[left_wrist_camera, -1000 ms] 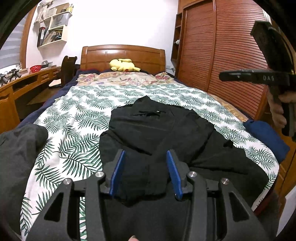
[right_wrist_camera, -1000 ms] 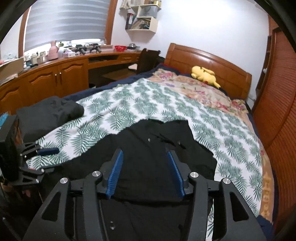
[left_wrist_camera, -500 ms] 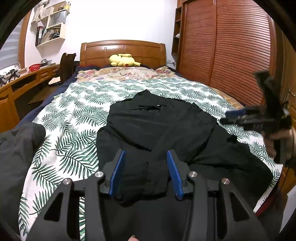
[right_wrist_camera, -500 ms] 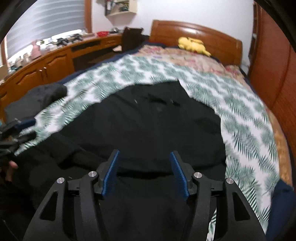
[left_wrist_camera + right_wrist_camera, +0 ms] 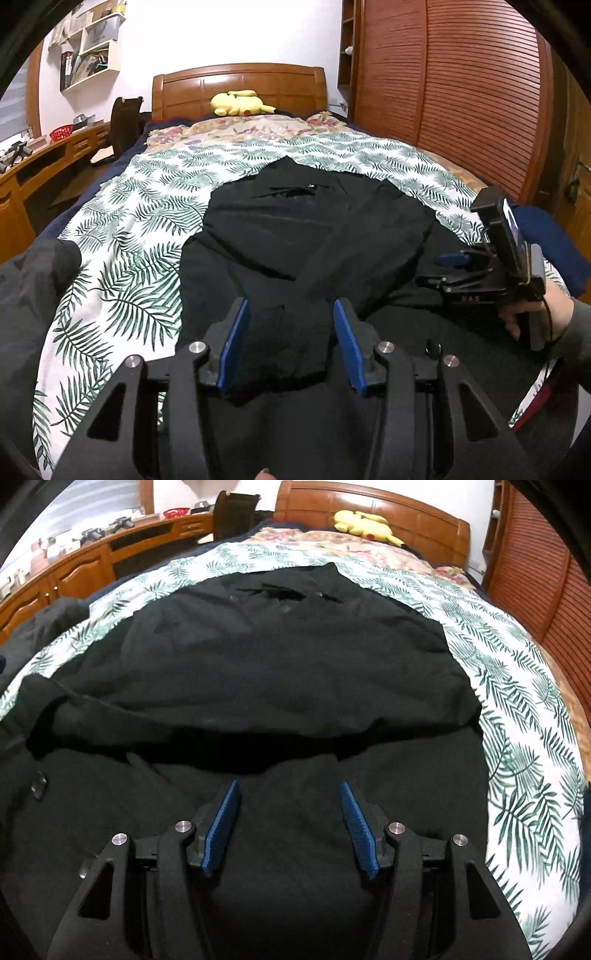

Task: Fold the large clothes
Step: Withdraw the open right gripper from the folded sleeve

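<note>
A large black garment (image 5: 317,229) lies spread on the bed with its collar toward the headboard; it fills the right wrist view (image 5: 280,672). My left gripper (image 5: 290,310) is open, its blue pads straddling a bunched fold at the garment's near end. My right gripper (image 5: 290,794) is open and low over the garment's near part, just short of a dark fold line. It also shows in the left wrist view (image 5: 454,264), held by a hand at the garment's right side.
The bed has a palm-leaf sheet (image 5: 140,229) and a wooden headboard (image 5: 240,88) with a yellow plush toy (image 5: 240,103). A dark grey garment (image 5: 33,280) lies at the bed's left edge. A wooden desk (image 5: 40,162) runs along the left, a slatted wardrobe (image 5: 472,96) along the right.
My right gripper has come down from high at the right to just over the garment's right side. My left gripper has tilted down slightly. Both jaws stay open.
</note>
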`<state>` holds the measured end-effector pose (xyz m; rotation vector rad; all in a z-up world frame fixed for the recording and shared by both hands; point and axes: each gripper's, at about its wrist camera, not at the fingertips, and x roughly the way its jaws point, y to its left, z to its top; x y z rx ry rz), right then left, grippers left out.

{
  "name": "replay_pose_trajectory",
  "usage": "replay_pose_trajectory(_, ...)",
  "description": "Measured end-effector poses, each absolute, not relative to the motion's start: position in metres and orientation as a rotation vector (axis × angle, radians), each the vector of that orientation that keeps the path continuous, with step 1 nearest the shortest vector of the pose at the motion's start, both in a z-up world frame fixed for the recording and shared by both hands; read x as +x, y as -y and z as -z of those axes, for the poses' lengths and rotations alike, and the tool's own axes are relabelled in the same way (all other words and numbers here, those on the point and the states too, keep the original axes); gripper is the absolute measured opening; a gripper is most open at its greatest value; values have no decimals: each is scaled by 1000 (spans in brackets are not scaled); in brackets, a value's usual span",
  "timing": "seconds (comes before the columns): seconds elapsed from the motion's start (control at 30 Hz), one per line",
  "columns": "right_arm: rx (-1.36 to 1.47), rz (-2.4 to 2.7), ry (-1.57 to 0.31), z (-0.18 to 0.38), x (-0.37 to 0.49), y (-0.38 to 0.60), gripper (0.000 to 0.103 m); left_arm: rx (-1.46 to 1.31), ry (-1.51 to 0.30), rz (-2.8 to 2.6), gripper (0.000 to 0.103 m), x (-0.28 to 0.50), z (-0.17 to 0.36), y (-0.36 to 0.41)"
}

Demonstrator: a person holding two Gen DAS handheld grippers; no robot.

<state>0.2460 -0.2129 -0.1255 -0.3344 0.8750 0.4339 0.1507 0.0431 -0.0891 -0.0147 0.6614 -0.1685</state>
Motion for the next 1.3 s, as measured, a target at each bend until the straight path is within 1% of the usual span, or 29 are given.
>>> replay_pose_trajectory(0.13,-319,-433,-879,132,250,216,65,-6,-709,188,46,156,100,-36)
replay_pose_trajectory(0.37,-299,-436,-860,131,246,219,67,-21,-816,170,46,171,126,-31)
replay_pose_trajectory(0.57,-298,-438,-864,131,247,217,67,-1,-815,168,46,172,127,-27)
replay_pose_trajectory(0.63,-301,-437,-864,131,247,217,67,14,-809,176,35,172,125,-25)
replay_pose_trajectory(0.67,-302,-437,-863,131,247,217,67,24,-803,178,33,171,122,-24)
replay_pose_trajectory(0.73,-303,-437,-864,131,247,217,68,27,-802,188,21,171,120,-24)
replay_pose_trajectory(0.9,-302,-438,-863,131,246,216,68,39,-820,189,6,175,121,-22)
replay_pose_trajectory(1.13,-290,-445,-864,129,247,217,68,42,-743,248,5,136,98,-8)
replay_pose_trajectory(1.3,-272,-452,-855,121,245,221,67,69,-756,236,5,111,109,9)
